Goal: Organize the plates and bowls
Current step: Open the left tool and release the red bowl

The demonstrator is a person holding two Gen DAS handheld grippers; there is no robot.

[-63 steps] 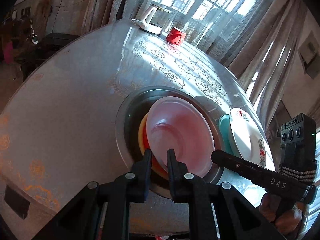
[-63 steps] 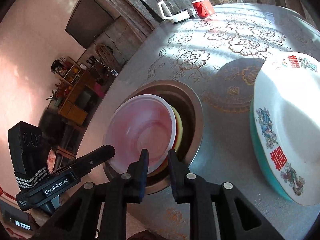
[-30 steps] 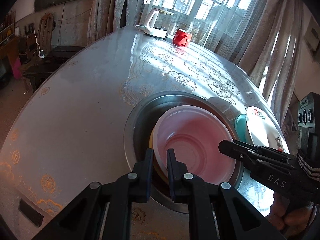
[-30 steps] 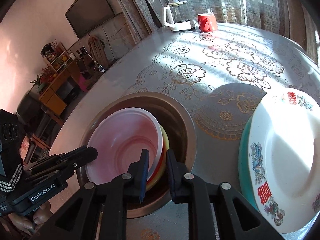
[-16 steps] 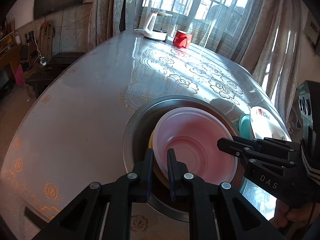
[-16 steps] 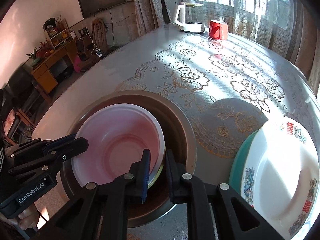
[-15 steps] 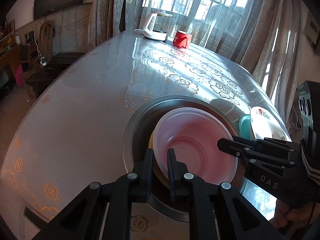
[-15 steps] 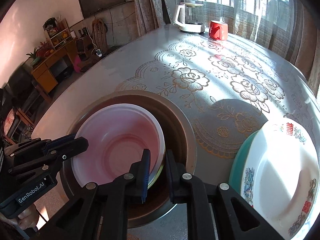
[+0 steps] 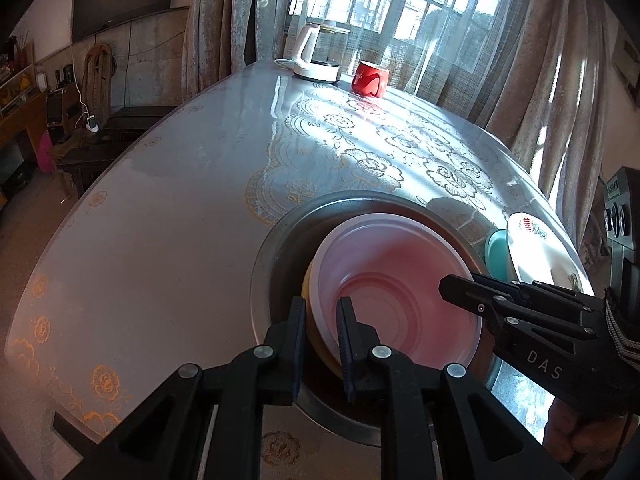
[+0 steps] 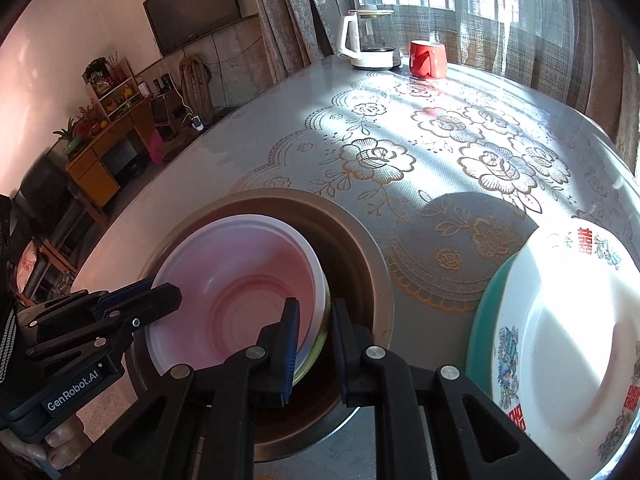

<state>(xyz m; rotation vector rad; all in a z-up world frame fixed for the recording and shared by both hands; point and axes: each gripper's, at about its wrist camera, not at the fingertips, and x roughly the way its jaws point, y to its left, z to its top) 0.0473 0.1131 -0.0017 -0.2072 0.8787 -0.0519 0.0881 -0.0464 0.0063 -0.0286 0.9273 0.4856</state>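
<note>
Left gripper (image 9: 321, 320): jaws narrow, straddling the near rim of the pink bowl (image 9: 400, 280), pads against it but just starting to ease apart, with the rim between them. Right gripper (image 10: 315, 320): jaws drawn close and clamped on the opposite rim of the same bowl. The two tools hold it from facing sides. A yellow bowl (image 10: 322, 336) nests directly under the pink one, its edge showing as a thin band inside both sets of jaws. The nested pair sits down inside the round metal well (image 9: 272, 280) sunk in the table (image 9: 160, 240). Whether the stack rests on the well floor or hangs in the grip cannot be told. Just beside the well, at the table's right edge, a white plate (image 10: 560, 320) with red characters lies on a teal plate (image 10: 484, 320), touching and roughly centred. Progress, as a judgement: bowls are gathered into one stack and plates into another, so the sorting looks mostly done. What is left appears to be letting go of the bowls and clearing both tools. Count: two bowls visible, with any further bowl underneath hidden, and two plates. At the far end, well apart from all this, are one kettle (image 9: 316, 56) and one red mug (image 9: 370, 78).
</note>
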